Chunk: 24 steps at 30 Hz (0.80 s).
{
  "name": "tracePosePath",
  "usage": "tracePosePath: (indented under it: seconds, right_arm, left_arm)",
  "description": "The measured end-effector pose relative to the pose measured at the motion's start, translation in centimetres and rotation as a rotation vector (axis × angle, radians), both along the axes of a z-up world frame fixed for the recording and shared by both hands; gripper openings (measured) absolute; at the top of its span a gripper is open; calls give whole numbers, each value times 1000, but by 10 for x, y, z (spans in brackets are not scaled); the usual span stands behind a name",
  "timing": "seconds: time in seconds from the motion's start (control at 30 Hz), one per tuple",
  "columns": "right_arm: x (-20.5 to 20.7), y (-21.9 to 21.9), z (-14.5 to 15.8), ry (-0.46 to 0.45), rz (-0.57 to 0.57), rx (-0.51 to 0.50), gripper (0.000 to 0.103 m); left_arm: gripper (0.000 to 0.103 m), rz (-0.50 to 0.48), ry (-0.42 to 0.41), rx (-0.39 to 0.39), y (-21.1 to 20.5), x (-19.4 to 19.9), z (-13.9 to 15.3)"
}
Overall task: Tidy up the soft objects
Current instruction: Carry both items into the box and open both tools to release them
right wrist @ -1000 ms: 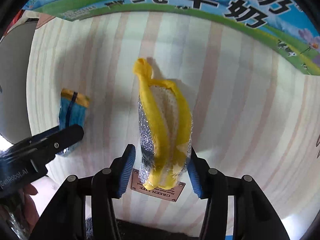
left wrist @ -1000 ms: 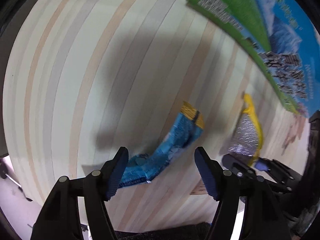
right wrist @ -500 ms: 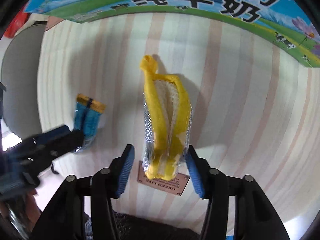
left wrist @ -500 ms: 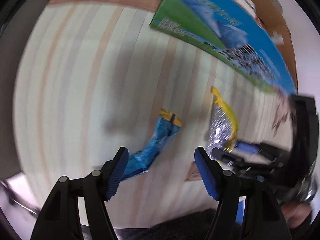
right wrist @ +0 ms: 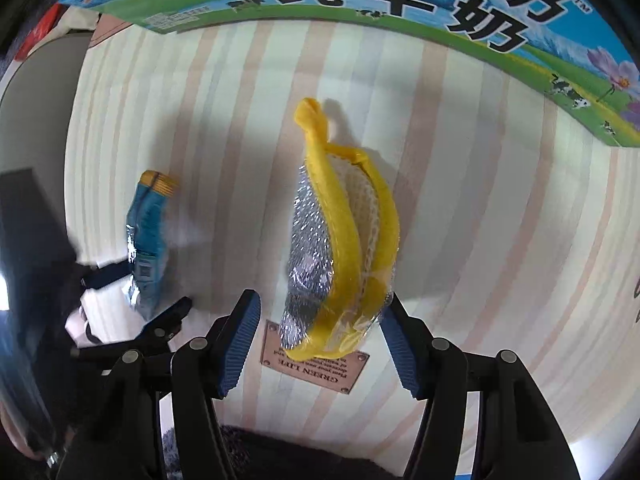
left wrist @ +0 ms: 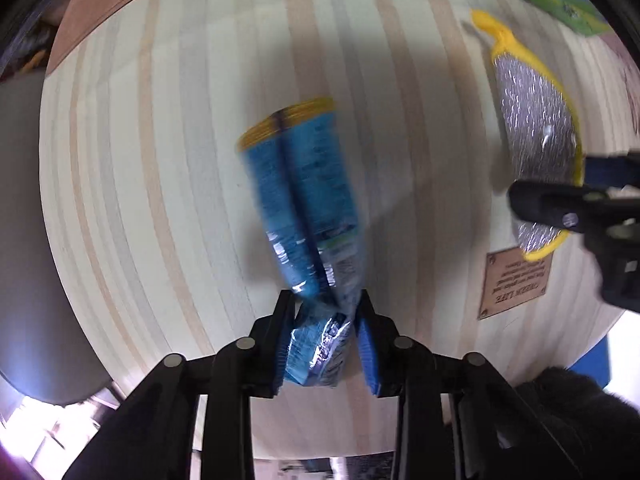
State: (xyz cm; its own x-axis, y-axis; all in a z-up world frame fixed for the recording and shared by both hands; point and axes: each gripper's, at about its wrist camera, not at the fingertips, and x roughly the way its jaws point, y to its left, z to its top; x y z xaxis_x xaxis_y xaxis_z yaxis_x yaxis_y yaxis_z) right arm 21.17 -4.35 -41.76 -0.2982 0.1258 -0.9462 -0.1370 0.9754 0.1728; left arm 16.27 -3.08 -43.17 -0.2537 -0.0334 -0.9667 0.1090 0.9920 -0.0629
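A blue snack packet (left wrist: 304, 200) with a yellow end lies on the striped wooden table (left wrist: 160, 160). My left gripper (left wrist: 326, 340) is shut on its near end; the packet is creased between the pads. It also shows in the right wrist view (right wrist: 148, 236). A yellow-rimmed silver scrubbing sponge (right wrist: 340, 248) lies on the table. My right gripper (right wrist: 320, 344) is open around its near end, pads apart from it on both sides. The sponge also shows in the left wrist view (left wrist: 536, 128), with the right gripper (left wrist: 568, 200) over it.
A milk carton box (right wrist: 400, 0) with blue and green print stands along the table's far side. A small brown label plate (right wrist: 316, 364) is fixed on the table near its front edge, under the sponge's near end. The left gripper's fingers (right wrist: 160, 328) lie close to the right gripper's left side.
My left gripper moved in over the blue packet and closed on its near end. My right gripper stayed at the sponge and opened a little wider.
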Motion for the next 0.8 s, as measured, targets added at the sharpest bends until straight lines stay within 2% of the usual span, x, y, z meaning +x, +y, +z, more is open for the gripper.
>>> tracePosePath:
  seconds: [0.07,0.1,0.13,0.23,0.33,0.43,0.53,0.67,0.8]
  right_arm:
    - [-1,0,-3,-4,-10,-8,63]
    - [-2,0,-4,-19,-11,-20,53]
    - [-2,-1,-4,-14,-7,-16,49]
    - [-6,-9,-2,-28,-9,-10,46]
    - [-6,-16,8,-42,-16,15,42]
    - [-5,-23,38,-76,-30,70,41]
    - [-3,-39,84,-132,-39,130,41]
    - [17,-72,152,-241,-64,169,41]
    - [55,-104,207,-357,-93,133,41]
  left_arm:
    - [20,40,-28,9,3,3,4]
    - [18,55,-35,3,5,3,6]
    - [17,77,-42,-10,4,4,9]
    - [15,132,-79,-52,3,7,24]
    - [15,174,-138,-111,0,15,54]
    - [15,193,-235,-169,-9,33,104]
    - [15,195,-330,-209,-18,54,154]
    - [15,142,-419,-259,18,103,215]
    - [15,78,-456,-227,28,156,235]
